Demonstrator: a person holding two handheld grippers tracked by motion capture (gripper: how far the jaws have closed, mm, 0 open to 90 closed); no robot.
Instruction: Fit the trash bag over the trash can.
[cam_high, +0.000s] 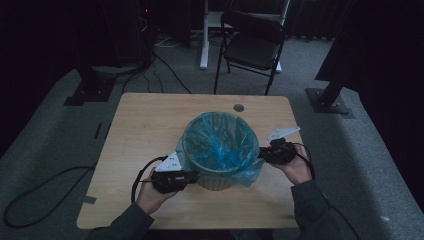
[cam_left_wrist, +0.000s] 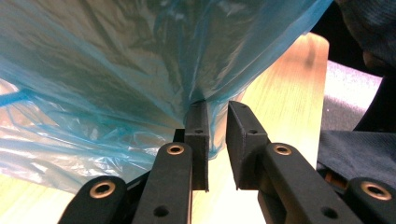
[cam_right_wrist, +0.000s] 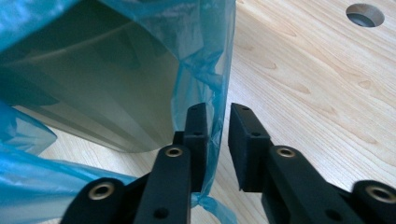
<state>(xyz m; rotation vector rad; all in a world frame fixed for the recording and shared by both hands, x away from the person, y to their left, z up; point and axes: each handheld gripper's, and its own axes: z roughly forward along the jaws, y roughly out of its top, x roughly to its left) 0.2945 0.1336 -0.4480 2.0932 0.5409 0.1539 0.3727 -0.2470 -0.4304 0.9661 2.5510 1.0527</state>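
Two black two-jaw grippers flank a round beige plastic bin (cam_high: 216, 181) lined with a thin translucent blue plastic bag (cam_high: 220, 142), which we see standing on the light wooden table (cam_high: 140, 130) near the middle of its near edge. We hold the left gripper (cam_high: 196, 175) at the bin's left side and the right gripper (cam_high: 261, 153) at its right side, each hand gripping its tool from behind, dark sleeves entering from the bottom of the high view. In the left gripper view the jaws stand slightly apart, with a gap between the pads; the bag's hanging edge (cam_left_wrist: 140, 70) drapes over the left jaw and nothing is pinched. In the right gripper view the jaws likewise stand parted, the blue film (cam_right_wrist: 205, 70) hanging along the left jaw's inner face, unclamped, with the bin wall (cam_right_wrist: 107, 93) just beside it. Beyond the table's far edge stands a black folding chair (cam_high: 252, 42) on grey carpet, and a round cable hole (cam_high: 238, 107) sits near that far edge.
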